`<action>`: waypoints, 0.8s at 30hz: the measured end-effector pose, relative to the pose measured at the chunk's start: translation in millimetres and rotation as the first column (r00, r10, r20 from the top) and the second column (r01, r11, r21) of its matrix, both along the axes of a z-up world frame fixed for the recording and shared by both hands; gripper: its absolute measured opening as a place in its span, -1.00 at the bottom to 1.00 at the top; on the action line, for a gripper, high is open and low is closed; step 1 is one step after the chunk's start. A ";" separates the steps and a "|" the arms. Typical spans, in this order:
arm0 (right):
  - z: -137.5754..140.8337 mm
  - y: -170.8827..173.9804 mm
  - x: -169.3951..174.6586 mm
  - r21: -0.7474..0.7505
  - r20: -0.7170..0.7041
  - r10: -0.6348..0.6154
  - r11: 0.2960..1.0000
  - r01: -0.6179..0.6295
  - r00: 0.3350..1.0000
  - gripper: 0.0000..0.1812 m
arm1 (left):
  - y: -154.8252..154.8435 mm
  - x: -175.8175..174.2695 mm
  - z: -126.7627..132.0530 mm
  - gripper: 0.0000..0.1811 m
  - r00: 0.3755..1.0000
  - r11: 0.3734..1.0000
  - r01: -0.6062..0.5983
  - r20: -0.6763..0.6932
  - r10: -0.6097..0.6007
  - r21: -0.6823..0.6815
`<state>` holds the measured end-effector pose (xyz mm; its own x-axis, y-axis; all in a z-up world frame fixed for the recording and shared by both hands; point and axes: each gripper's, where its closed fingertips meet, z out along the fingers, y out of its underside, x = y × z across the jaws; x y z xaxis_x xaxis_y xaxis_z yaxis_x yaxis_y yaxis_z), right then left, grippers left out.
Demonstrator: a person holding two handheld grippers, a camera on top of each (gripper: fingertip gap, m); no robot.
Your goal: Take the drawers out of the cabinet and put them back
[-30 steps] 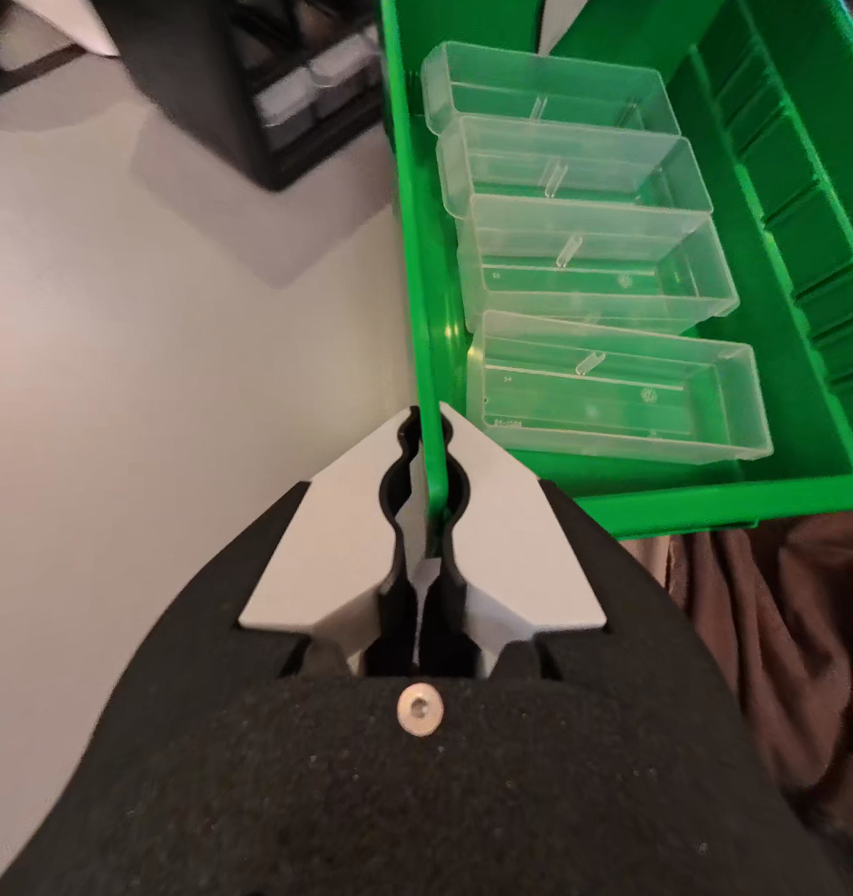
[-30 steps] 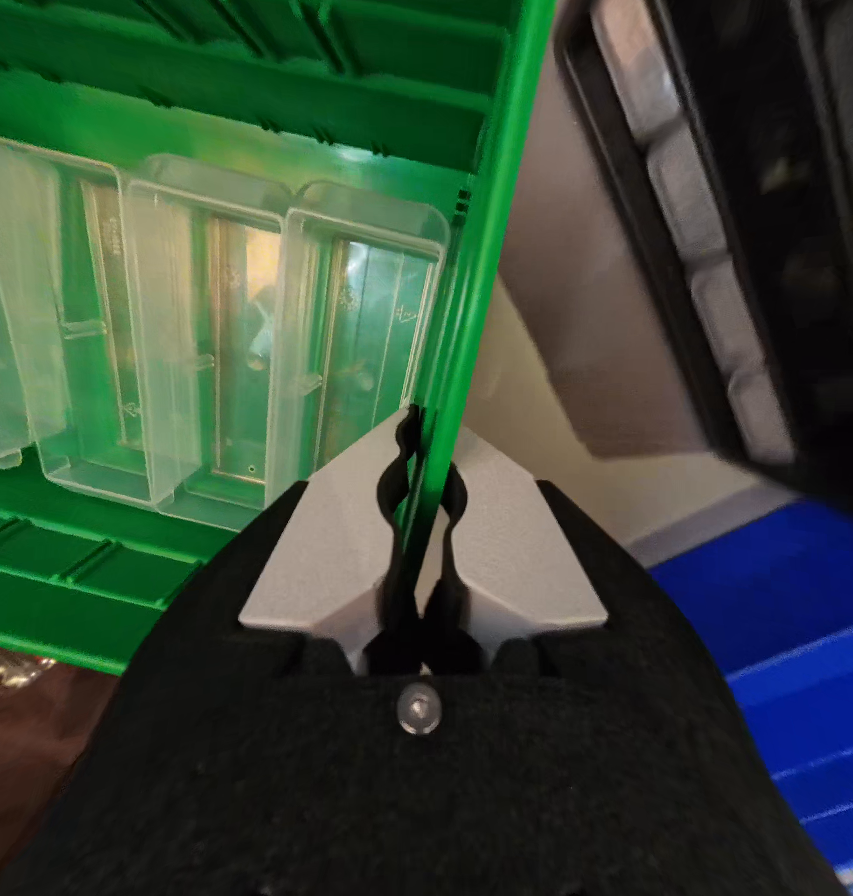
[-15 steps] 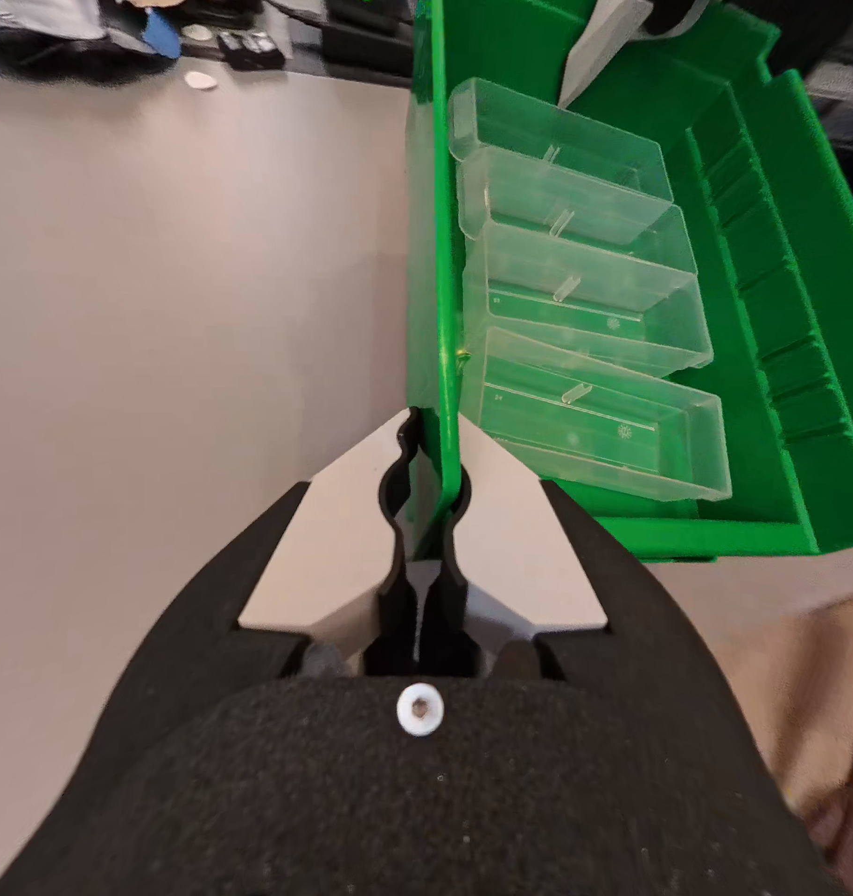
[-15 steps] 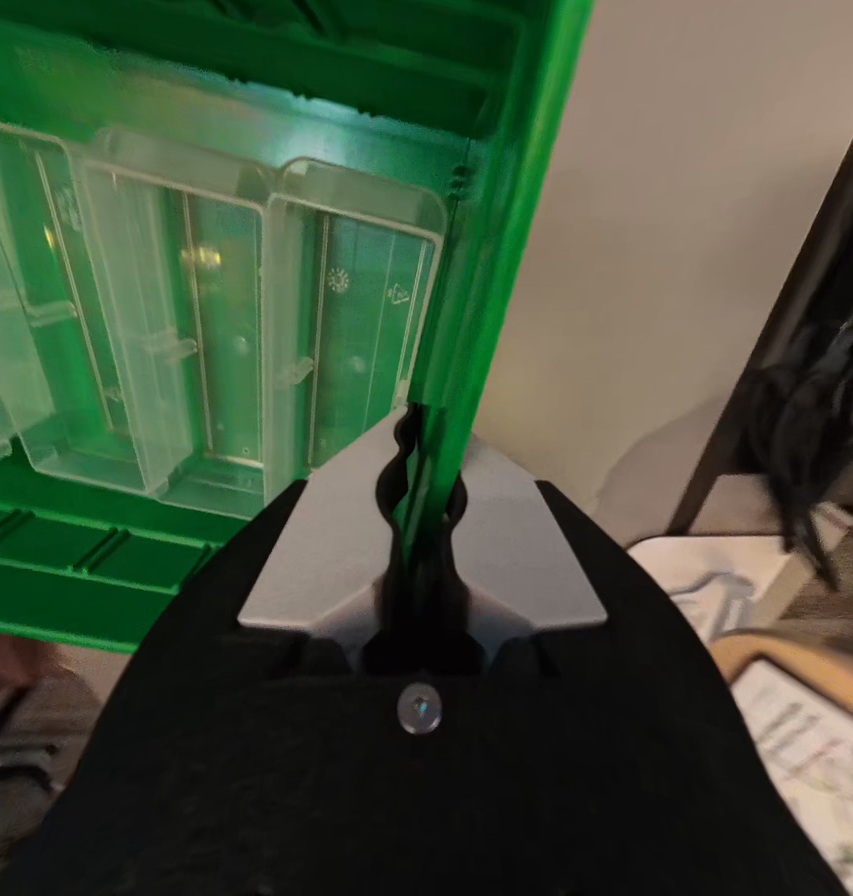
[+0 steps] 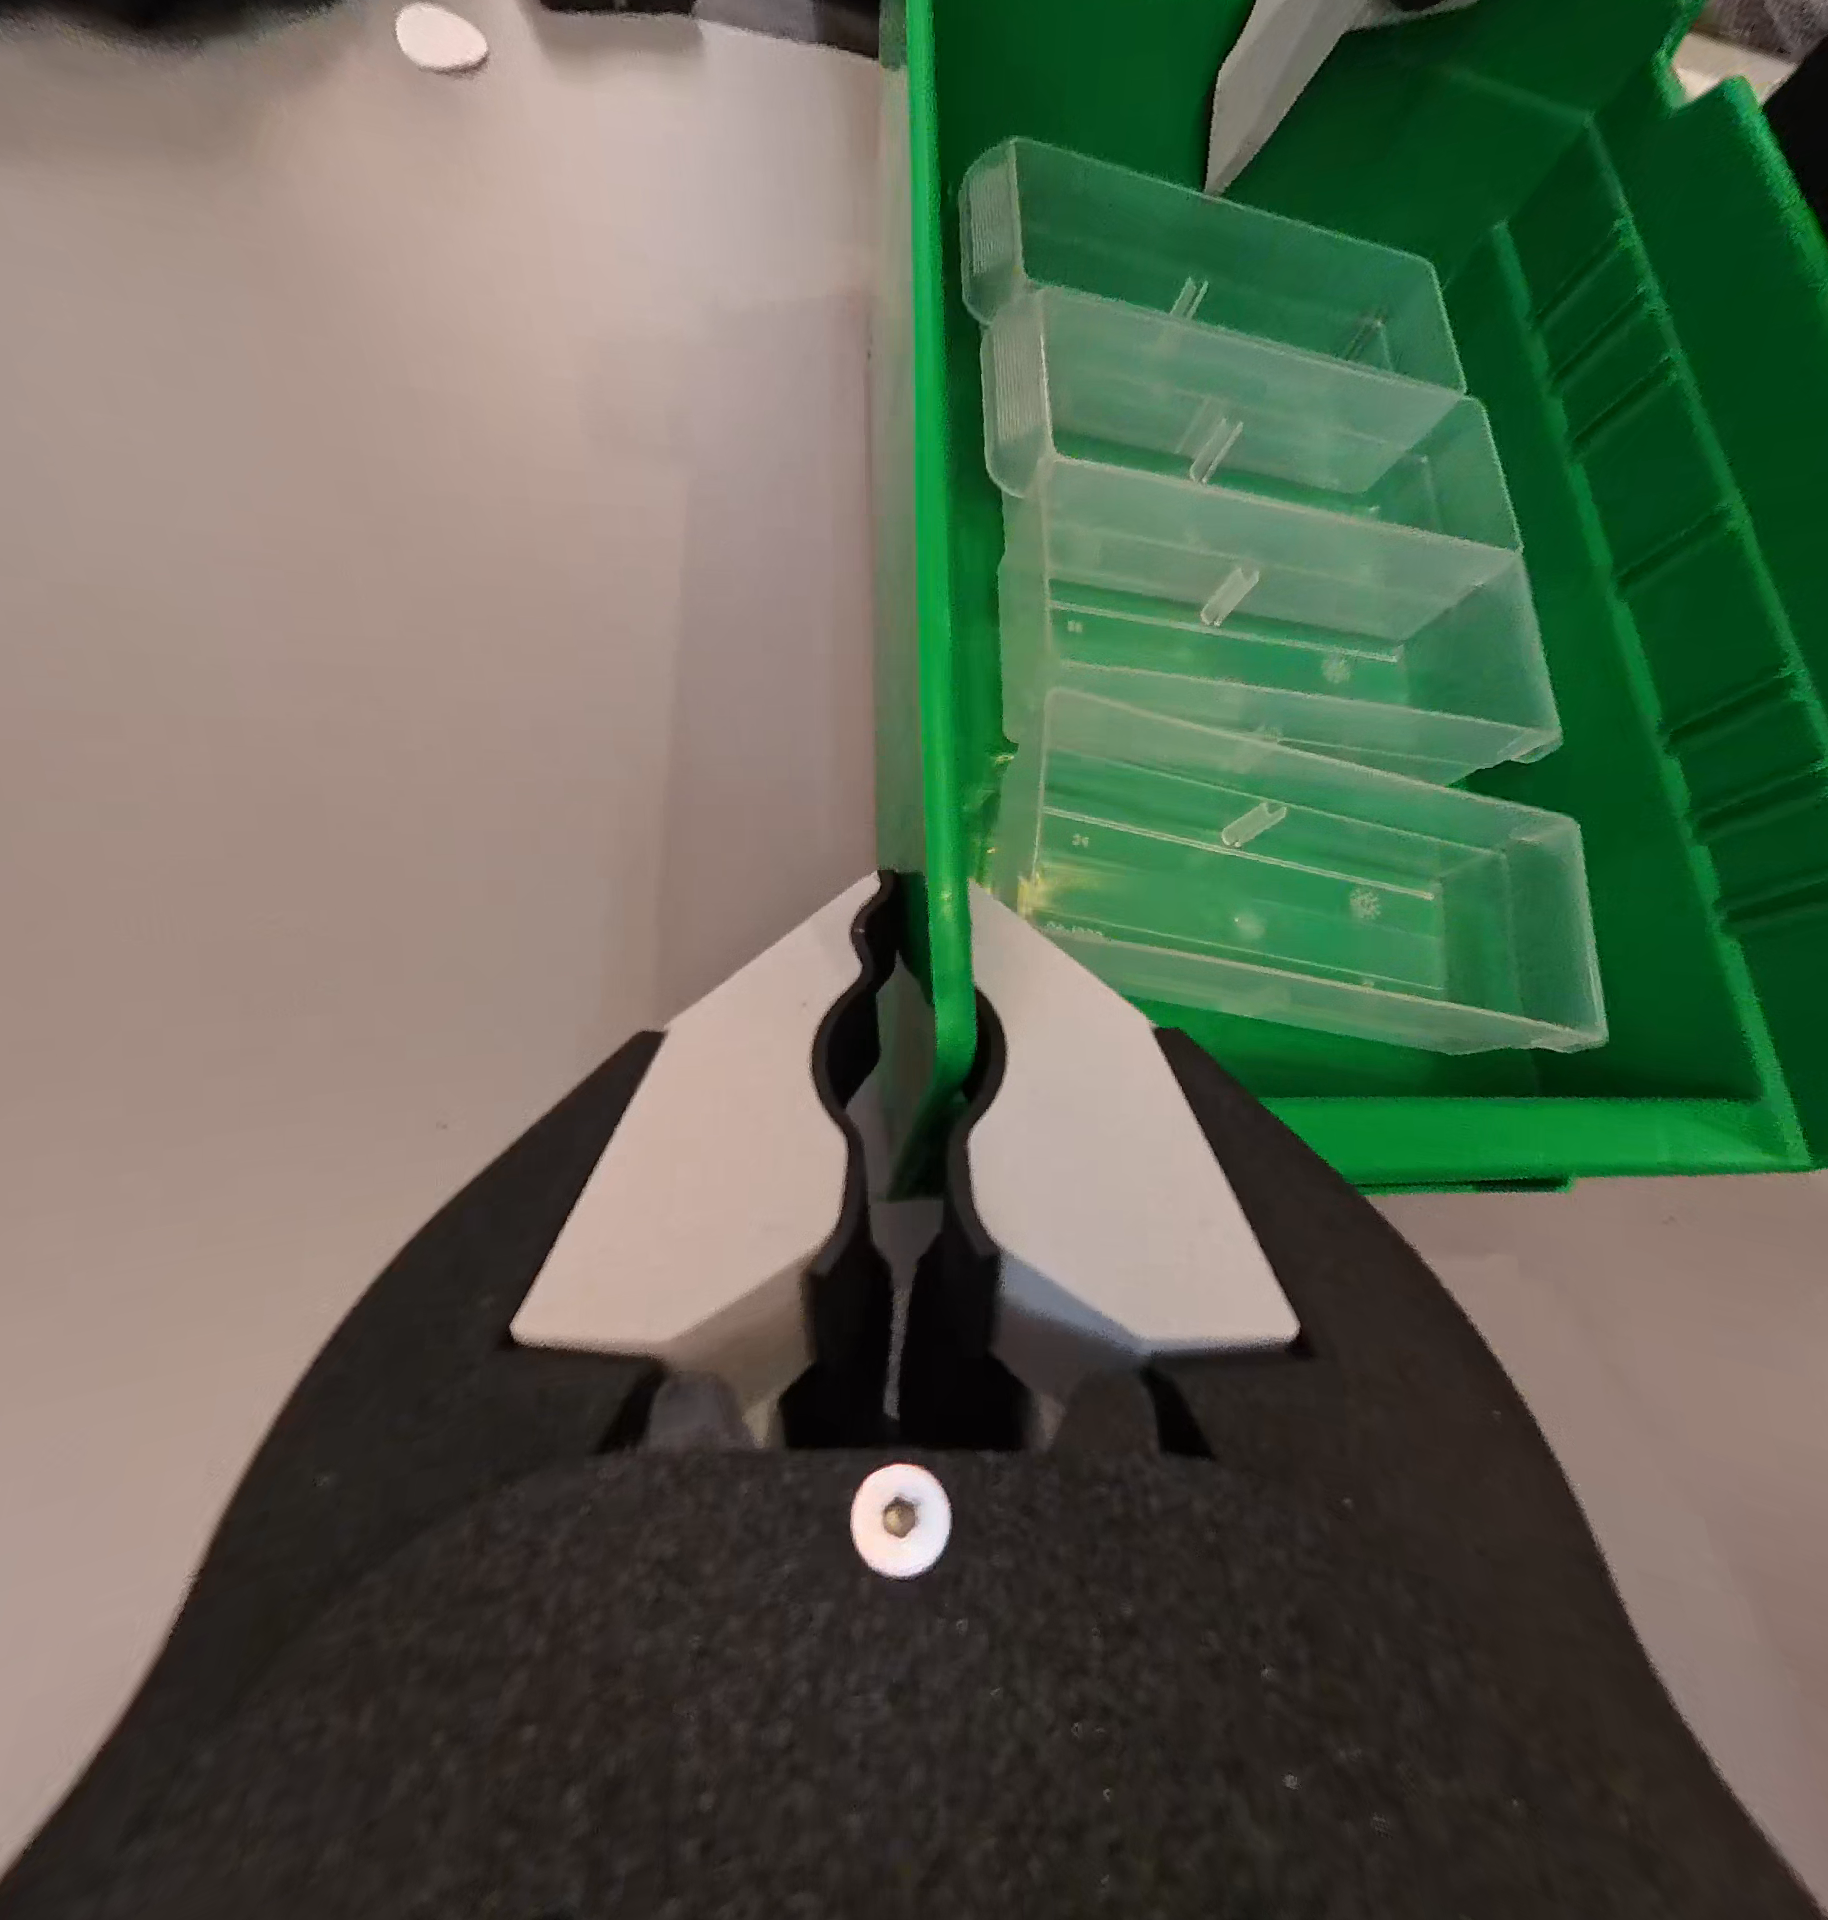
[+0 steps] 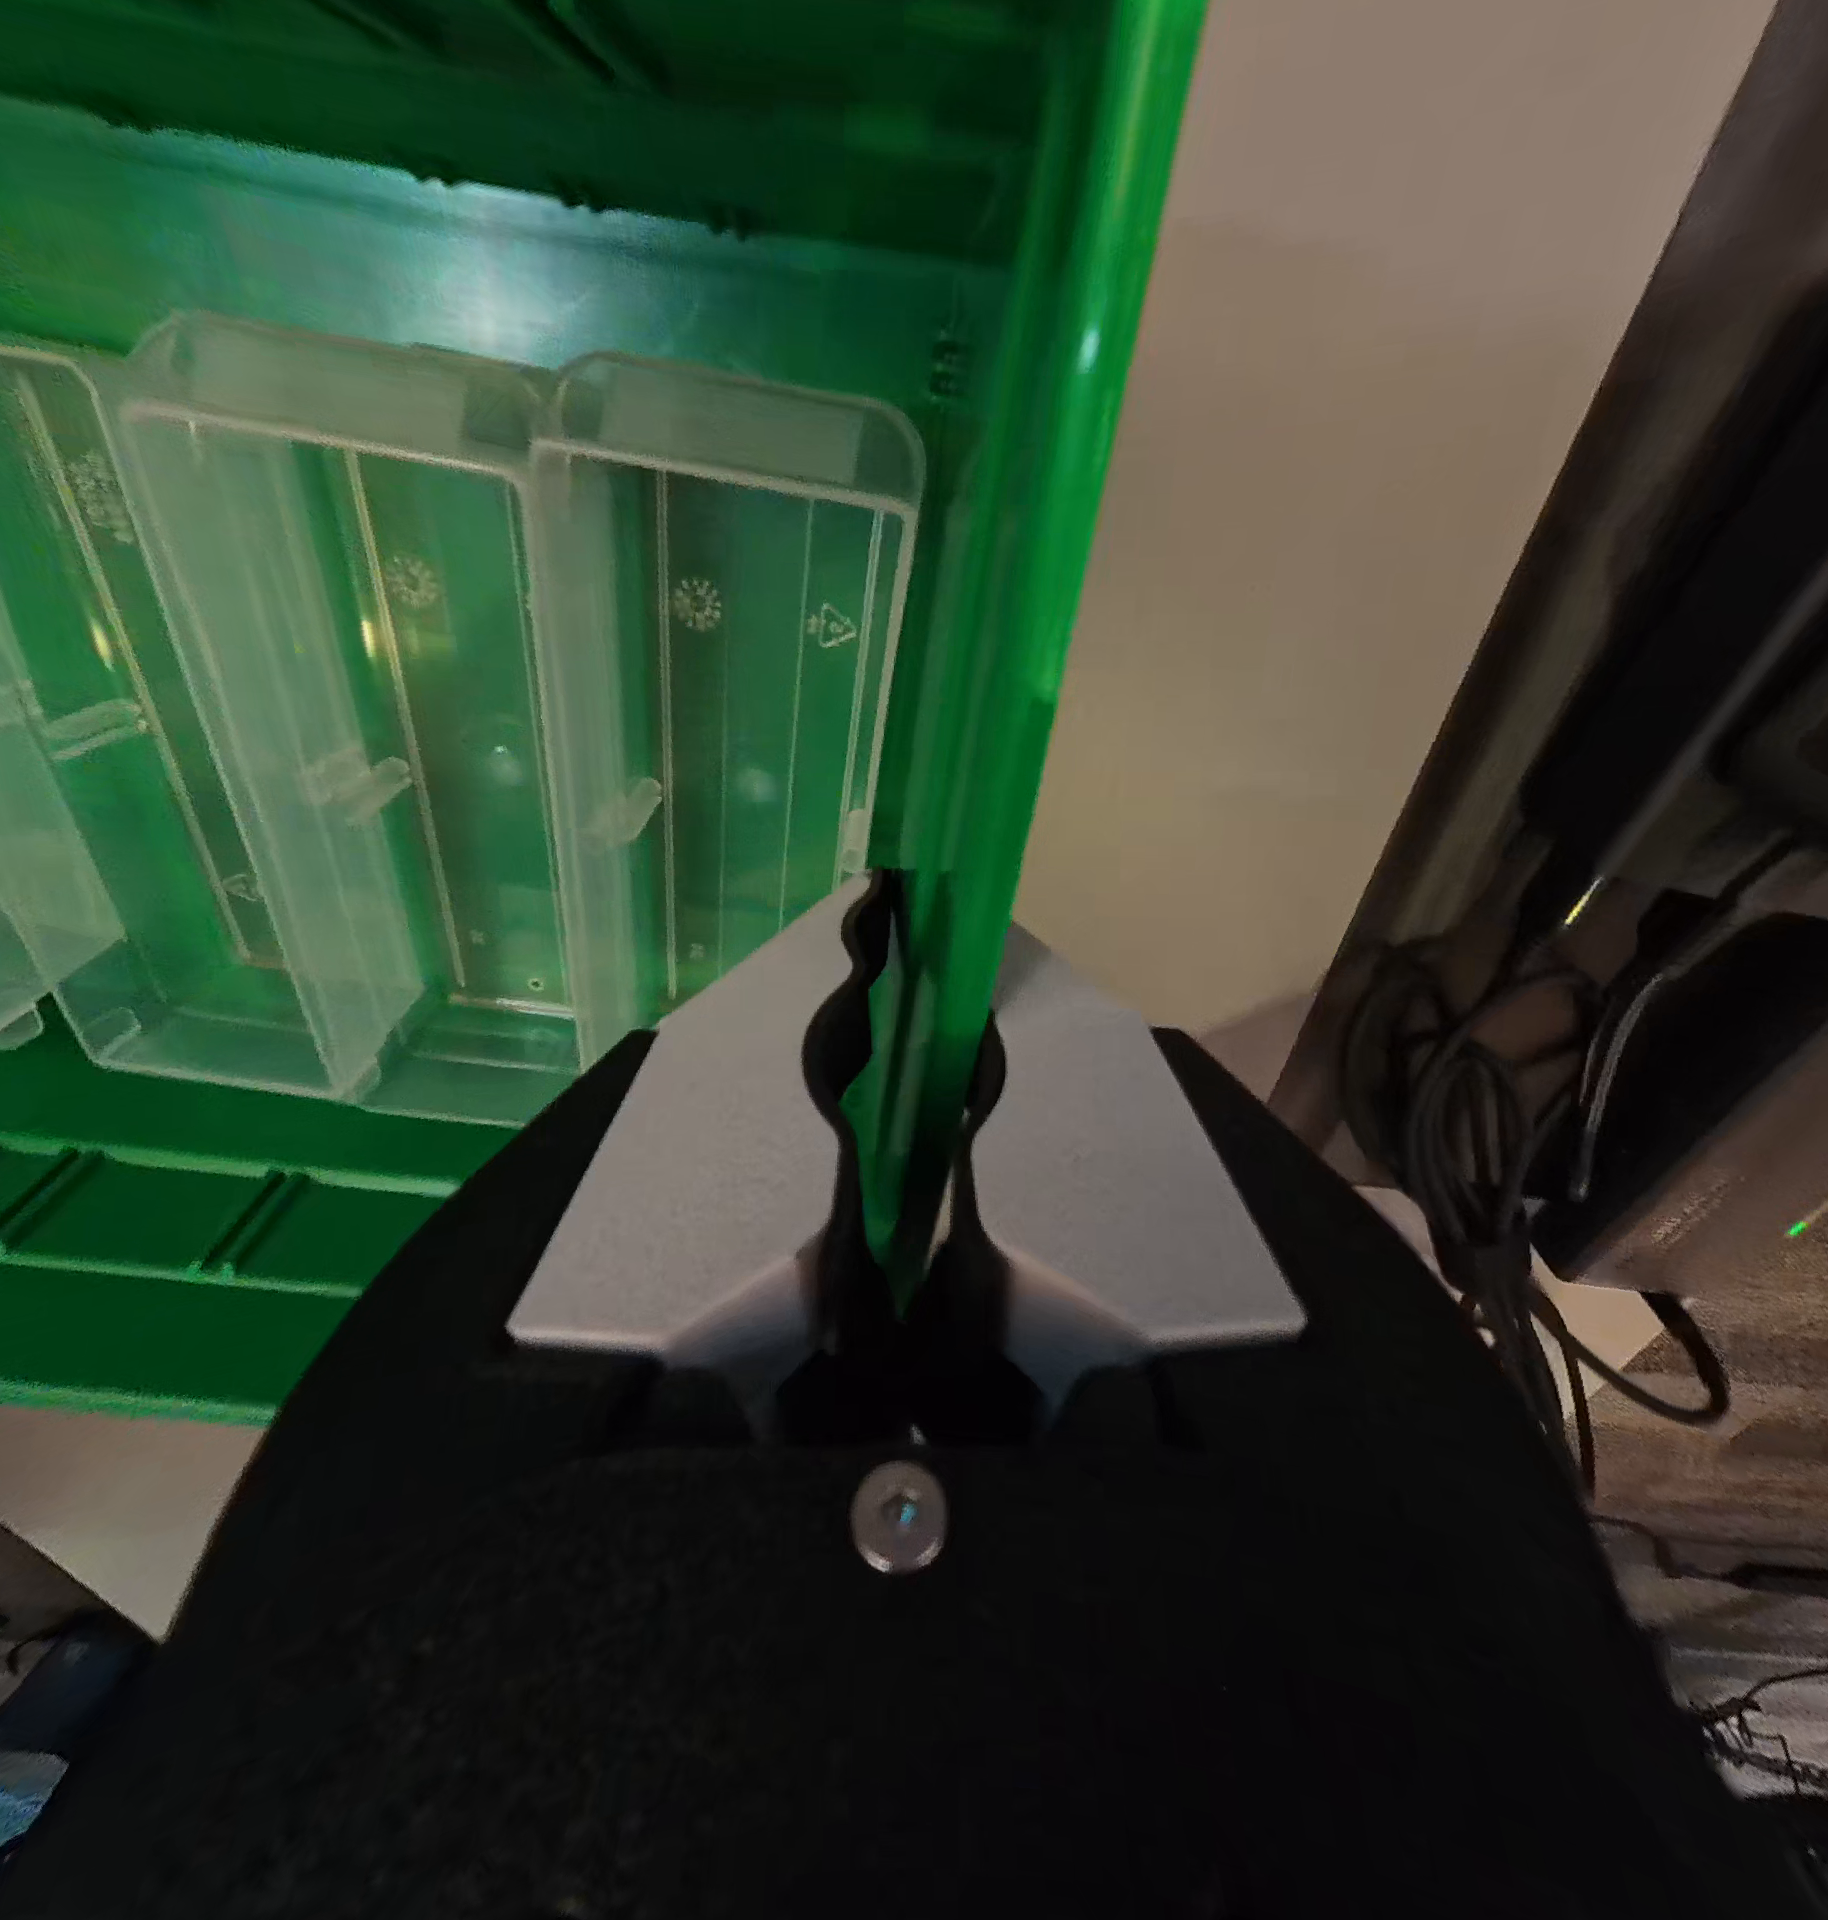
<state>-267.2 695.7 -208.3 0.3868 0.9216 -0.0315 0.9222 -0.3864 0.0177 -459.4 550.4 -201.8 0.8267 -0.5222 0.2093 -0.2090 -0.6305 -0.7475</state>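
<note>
Item: green bin [image 5: 1658, 499], moulded glossy plastic, ribbed along one inner wall, thin rolled rim. Your left gripper [image 5: 925, 997] is clamped narrow on one rim edge, the wavy black pads pinching the green lip between them; your right gripper [image 6: 915, 997] is clamped the same way on another edge of the bin [image 6: 1086, 416]. Contents: clear drawers [image 5: 1294, 894], thin translucent plastic, rectangular with rounded corners, each with a small raised tab on its floor. They lie open side up inside the bin, out of the cabinet, packed in a row and leaning one upon the next. Your left view counts four of them and shows the pale matte tabletop [image 5: 370, 623] beside and under the bin, a small white disc [image 5: 437, 36] at the far edge, and a pale finger of the other gripper at the bin's far side. Your right view shows only part of the row of drawers [image 6: 744, 727], but adds a dark box with a green light [image 6: 1720, 1174] and tangled black cables [image 6: 1492, 1143] to the right of the bin, past a strip of pale surface. The cabinet appears in neither view.
</note>
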 end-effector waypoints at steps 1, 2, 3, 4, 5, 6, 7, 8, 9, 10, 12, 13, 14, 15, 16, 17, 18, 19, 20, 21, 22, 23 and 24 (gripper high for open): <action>-0.9 0.7 -0.2 0.006 0.016 -0.015 1.000 0.014 1.000 -0.94 | -0.5 1.1 -1.4 -0.98 1.000 1.000 -0.003 0.026 0.003 -0.013; 1.5 0.6 0.0 0.011 0.031 -0.036 0.999 0.036 0.999 -0.94 | -0.9 0.8 -1.3 -0.97 0.999 1.000 -0.014 0.044 0.014 -0.018; 6.7 1.1 -0.2 0.029 0.037 -0.047 0.999 0.046 0.998 -0.90 | -1.9 0.3 -1.2 -0.97 0.999 1.000 -0.017 0.042 0.018 -0.012; 16.5 2.4 -1.7 0.067 0.028 -0.036 0.997 0.034 0.999 -0.78 | -3.8 -0.5 -0.9 -0.97 0.999 1.000 -0.019 0.034 0.019 -0.006; 32.3 5.1 -5.5 0.127 -0.001 -0.022 0.992 0.022 1.000 -0.72 | -6.1 -2.0 0.9 -0.96 0.999 1.000 -0.027 0.035 0.027 -0.002; 53.8 5.9 -10.6 0.191 -0.051 -0.014 0.981 0.024 0.999 -0.69 | -7.7 -5.4 7.4 -0.91 0.998 0.999 -0.047 0.050 0.047 0.017; 79.8 3.6 -15.1 0.257 -0.112 -0.011 0.966 0.040 0.994 -0.63 | -8.8 -12.0 18.1 -0.78 0.994 0.996 -0.084 0.069 0.081 0.042; 109.8 -1.6 -18.1 0.332 -0.185 -0.002 0.941 0.064 0.983 -0.54 | -10.8 -20.2 31.8 -0.64 0.990 0.990 -0.120 0.080 0.114 0.072; 143.0 -10.2 -17.0 0.414 -0.262 0.011 0.904 0.102 0.965 -0.51 | -12.9 -28.8 48.2 -0.56 0.986 0.982 -0.153 0.082 0.144 0.115; 176.8 -24.1 -11.7 0.485 -0.343 0.030 0.861 0.150 0.939 -0.50 | -15.1 -36.3 67.5 -0.53 0.981 0.968 -0.185 0.084 0.172 0.169; 238.4 -65.1 16.4 0.578 -0.498 0.056 0.766 0.283 0.865 -0.50 | -21.3 -34.9 110.9 -0.48 0.974 0.940 -0.211 0.140 0.178 0.269; 263.9 -89.5 39.3 0.597 -0.575 0.062 0.714 0.366 0.816 -0.48 | -26.1 -23.7 130.7 -0.47 0.970 0.935 -0.201 0.192 0.149 0.293; 285.1 -114.5 68.1 0.601 -0.649 0.063 0.654 0.460 0.758 -0.47 | -31.9 -5.4 147.5 -0.46 0.963 0.939 -0.171 0.250 0.096 0.299; 301.0 -137.2 106.1 0.595 -0.712 0.042 0.566 0.571 0.701 -0.48 | -38.3 18.0 160.5 -0.44 0.950 0.948 -0.126 0.309 0.031 0.293; 310.0 -156.9 153.5 0.582 -0.760 -0.012 0.434 0.688 0.650 -0.54 | -44.5 44.2 168.9 -0.41 0.933 0.958 -0.072 0.359 -0.034 0.279; 308.8 -179.1 202.2 0.557 -0.796 -0.072 0.303 0.774 0.601 -0.64 | -49.8 71.3 172.1 -0.39 0.917 0.964 -0.013 0.387 -0.095 0.267; 300.4 -202.7 247.0 0.526 -0.827 -0.115 0.192 0.829 0.551 -0.70 | -51.8 97.3 169.9 -0.40 0.913 0.963 0.042 0.381 -0.144 0.265; 287.8 -225.4 288.3 0.488 -0.855 -0.148 0.093 0.868 0.496 -0.72 | -46.3 117.8 161.7 -0.46 0.931 0.960 0.062 0.330 -0.154 0.271; 272.1 -247.1 326.2 0.438 -0.884 -0.183 -0.002 0.899 0.430 -0.74 | -33.3 133.0 150.5 -0.56 0.962 0.955 0.048 0.242 -0.123 0.293; 252.7 -265.9 357.3 0.381 -0.909 -0.216 -0.079 0.921 0.358 -0.83 | -18.9 149.4 139.8 -0.63 0.984 0.944 0.051 0.143 -0.102 0.327; 228.9 -279.4 374.5 0.330 -0.922 -0.246 -0.101 0.939 0.298 -0.92 | -6.1 169.8 128.8 -0.70 0.992 0.933 0.092 0.049 -0.116 0.348; 201.0 -286.0 377.9 0.297 -0.920 -0.287 -0.065 0.953 0.267 -0.94 | 7.0 188.7 118.2 -0.82 0.992 0.931 0.125 -0.026 -0.123 0.344; 171.0 -289.8 374.2 0.292 -0.894 -0.354 0.000 0.956 0.273 -0.94 | 20.8 205.4 110.4 -0.95 0.991 0.932 0.134 -0.066 -0.119 0.336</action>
<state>107.0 405.9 -37.3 0.9904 -0.1076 -0.0870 -0.1192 -0.3435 -0.9316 -254.0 571.2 -91.4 0.7535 -0.6566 -0.0336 -0.3083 -0.3078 -0.9001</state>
